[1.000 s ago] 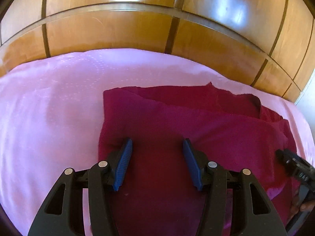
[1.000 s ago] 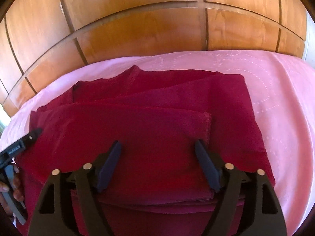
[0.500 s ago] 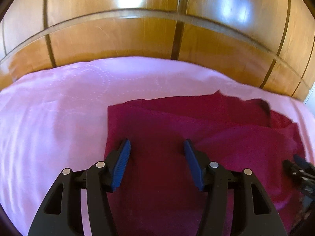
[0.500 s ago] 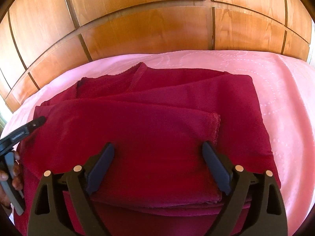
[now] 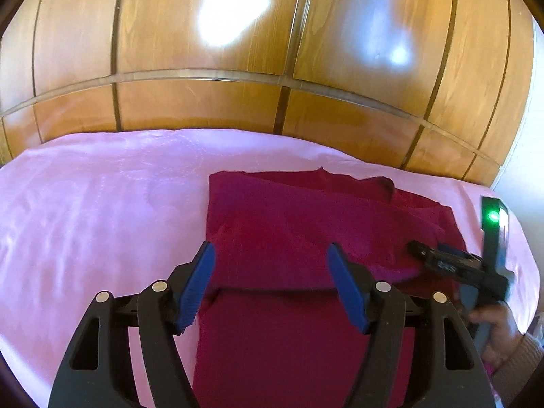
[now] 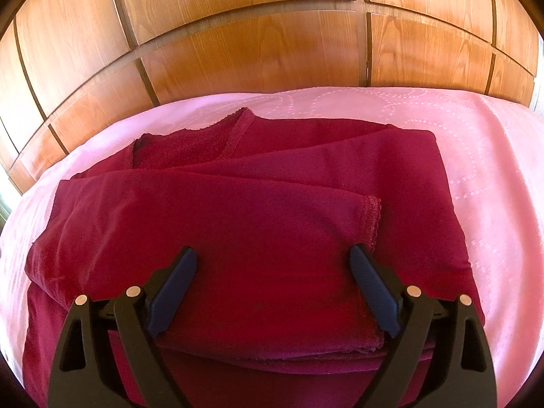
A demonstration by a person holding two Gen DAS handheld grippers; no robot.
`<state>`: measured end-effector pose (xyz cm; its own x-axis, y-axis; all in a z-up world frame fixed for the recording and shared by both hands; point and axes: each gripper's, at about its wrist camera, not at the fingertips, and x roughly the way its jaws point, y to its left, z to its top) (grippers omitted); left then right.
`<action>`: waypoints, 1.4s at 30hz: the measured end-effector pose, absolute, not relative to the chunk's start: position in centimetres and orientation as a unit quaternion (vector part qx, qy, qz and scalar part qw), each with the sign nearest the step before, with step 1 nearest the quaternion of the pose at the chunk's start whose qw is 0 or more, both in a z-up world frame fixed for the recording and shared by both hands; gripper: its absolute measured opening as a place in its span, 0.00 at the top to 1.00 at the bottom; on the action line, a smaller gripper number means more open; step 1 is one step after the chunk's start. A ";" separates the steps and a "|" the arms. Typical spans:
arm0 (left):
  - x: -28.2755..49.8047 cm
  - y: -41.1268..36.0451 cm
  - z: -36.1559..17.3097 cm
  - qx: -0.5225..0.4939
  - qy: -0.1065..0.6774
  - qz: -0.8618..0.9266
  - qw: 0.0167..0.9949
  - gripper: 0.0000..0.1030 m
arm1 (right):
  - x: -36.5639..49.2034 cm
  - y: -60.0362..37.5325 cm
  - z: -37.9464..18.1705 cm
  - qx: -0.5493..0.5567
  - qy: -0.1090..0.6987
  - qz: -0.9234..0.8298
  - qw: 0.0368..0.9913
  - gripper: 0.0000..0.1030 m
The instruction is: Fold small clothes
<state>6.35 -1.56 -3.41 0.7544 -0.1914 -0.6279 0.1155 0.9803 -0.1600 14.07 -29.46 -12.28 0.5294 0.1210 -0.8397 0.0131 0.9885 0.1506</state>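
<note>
A dark red garment (image 5: 306,234) lies partly folded on a pink bedsheet (image 5: 95,224). In the right wrist view the garment (image 6: 238,210) shows a sleeve folded across its body, with the stitched cuff (image 6: 372,217) at the right and the neckline (image 6: 234,132) at the far end. My left gripper (image 5: 272,265) is open and empty above the garment's left side. My right gripper (image 6: 273,272) is open and empty above the folded sleeve; it also shows in the left wrist view (image 5: 452,265), at the garment's right edge.
A glossy wooden panelled headboard (image 5: 272,68) rises behind the bed, also in the right wrist view (image 6: 255,40). Bare pink sheet (image 6: 482,156) lies to the right of the garment and wide to its left.
Both grippers have pulled back and up from the garment. The left view tilted up to show more headboard. The left gripper has gone from the right wrist view.
</note>
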 end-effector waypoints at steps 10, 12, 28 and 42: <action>1.5 0.4 -3.3 -0.058 0.346 -0.073 0.934 0.34 | 11.8 -29.0 -9.8 0.074 0.508 0.006 0.858 0.02; 0.8 0.8 -3.7 -0.057 0.353 -0.069 0.931 0.34 | 10.1 -29.7 -9.0 0.097 0.503 0.005 0.859 0.02; -5.8 4.3 -9.7 -0.076 0.439 -0.089 0.891 0.34 | -6.7 -37.6 -6.7 0.157 0.517 -0.076 0.838 0.02; -10.5 2.7 -11.0 0.003 0.487 -0.219 0.846 0.72 | -16.5 -37.2 -9.9 0.181 0.623 -0.003 0.761 0.57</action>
